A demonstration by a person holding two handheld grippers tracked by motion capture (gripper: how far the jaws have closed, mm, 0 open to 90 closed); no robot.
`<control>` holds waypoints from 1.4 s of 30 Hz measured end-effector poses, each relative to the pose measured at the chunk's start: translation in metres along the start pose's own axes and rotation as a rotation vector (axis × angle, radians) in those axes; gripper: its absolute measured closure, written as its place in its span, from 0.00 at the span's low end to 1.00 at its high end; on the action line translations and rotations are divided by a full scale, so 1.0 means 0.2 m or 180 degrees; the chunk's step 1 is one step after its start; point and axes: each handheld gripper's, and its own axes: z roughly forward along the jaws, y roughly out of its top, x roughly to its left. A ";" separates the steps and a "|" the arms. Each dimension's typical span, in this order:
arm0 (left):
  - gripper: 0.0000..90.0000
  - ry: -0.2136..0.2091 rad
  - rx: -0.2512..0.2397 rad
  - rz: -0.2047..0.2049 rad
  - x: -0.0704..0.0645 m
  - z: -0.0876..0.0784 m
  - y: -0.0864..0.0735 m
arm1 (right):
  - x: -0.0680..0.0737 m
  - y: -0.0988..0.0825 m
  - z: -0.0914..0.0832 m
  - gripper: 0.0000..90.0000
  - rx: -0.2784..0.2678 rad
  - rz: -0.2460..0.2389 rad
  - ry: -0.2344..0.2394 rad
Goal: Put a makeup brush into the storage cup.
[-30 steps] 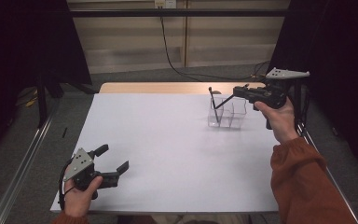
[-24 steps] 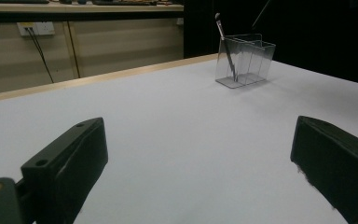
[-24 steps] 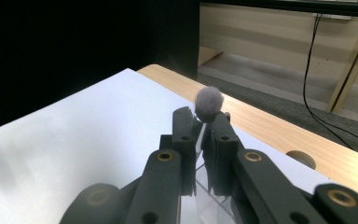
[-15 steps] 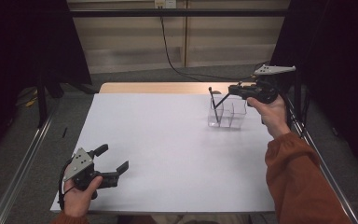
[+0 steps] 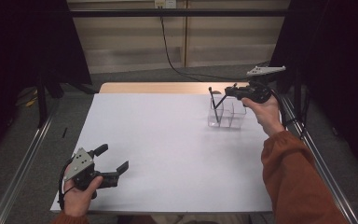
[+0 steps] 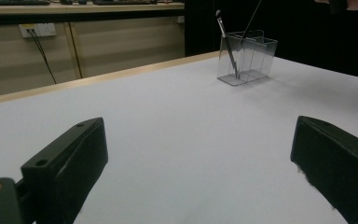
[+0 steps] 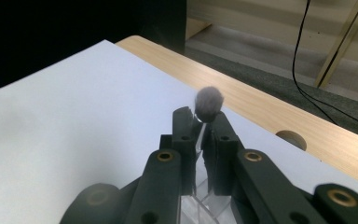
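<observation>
High view: right gripper [image 5: 230,93] clamped on brush [image 5: 220,105], lowering into clear holder [image 5: 227,116]; holder may tip. Left gripper [image 5: 114,158] wide open, empty.

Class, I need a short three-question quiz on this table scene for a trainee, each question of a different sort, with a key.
1. True or false: the left gripper holds a brush.
2. Which thing is the right gripper shut on? A) a cable B) a brush C) a cup
3. In the high view, where does the clear holder stand on the table?

Key
1. False: its jaws stand open over bare table.
2. B: the jaws pinch the handle just below the fluffy head.
3. Far right part, under the right gripper; another brush leans in it.
</observation>
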 end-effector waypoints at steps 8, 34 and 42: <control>0.04 0.0014 0.0021 0.0005 0.01 0.00 -0.01 | -0.01 -0.02 0.05 0.93 0.0051 0.0013 -0.0013; 0.04 0.0018 0.0024 0.0003 0.01 0.00 -0.01 | 0.00 -0.11 0.16 0.93 0.0231 -0.0040 -0.0010; 0.04 0.0012 0.0038 0.0023 0.01 0.00 -0.01 | 0.00 -0.13 0.16 0.74 0.0148 0.0045 -0.0019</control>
